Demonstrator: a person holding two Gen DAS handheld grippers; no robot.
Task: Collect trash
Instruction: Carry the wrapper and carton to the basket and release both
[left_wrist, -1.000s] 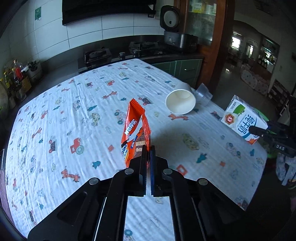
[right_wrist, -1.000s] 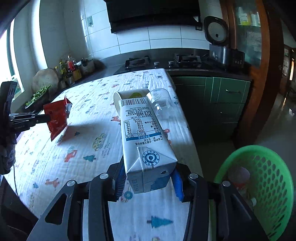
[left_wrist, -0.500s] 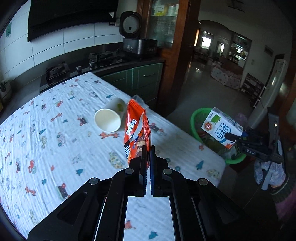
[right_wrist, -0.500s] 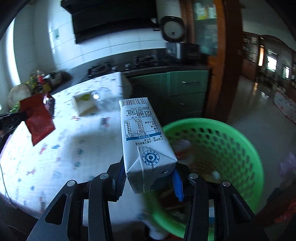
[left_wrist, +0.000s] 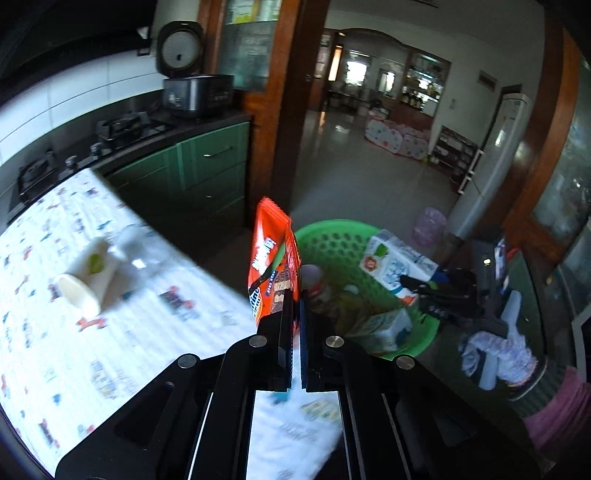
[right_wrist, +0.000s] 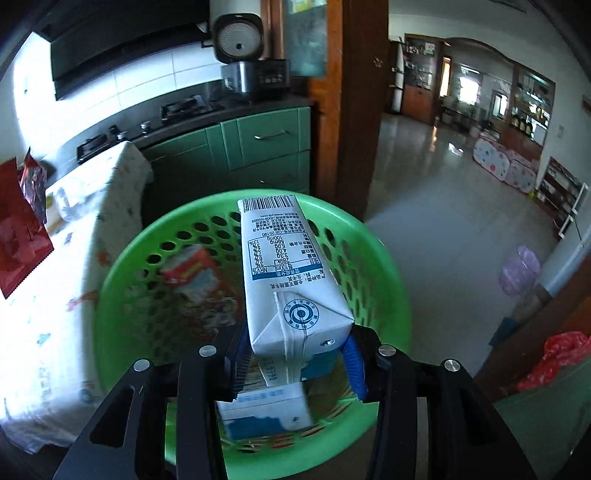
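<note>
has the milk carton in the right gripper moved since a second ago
Yes. The milk carton, held in the right gripper, was over the patterned tablecloth a second ago; now it hangs over the green basket beside the table.

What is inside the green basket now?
The green basket already holds another white and blue carton and a blurred red package. The held milk carton and right gripper cover the middle, so the rest is hidden.

Your carton (right_wrist: 291, 273) hangs over the basket (right_wrist: 122, 266), which stands on the floor just off the table's (left_wrist: 155, 332) edge. Your wrapper (left_wrist: 273, 262) is above that edge. A cup (left_wrist: 83, 284) lies on the table, left.
</note>
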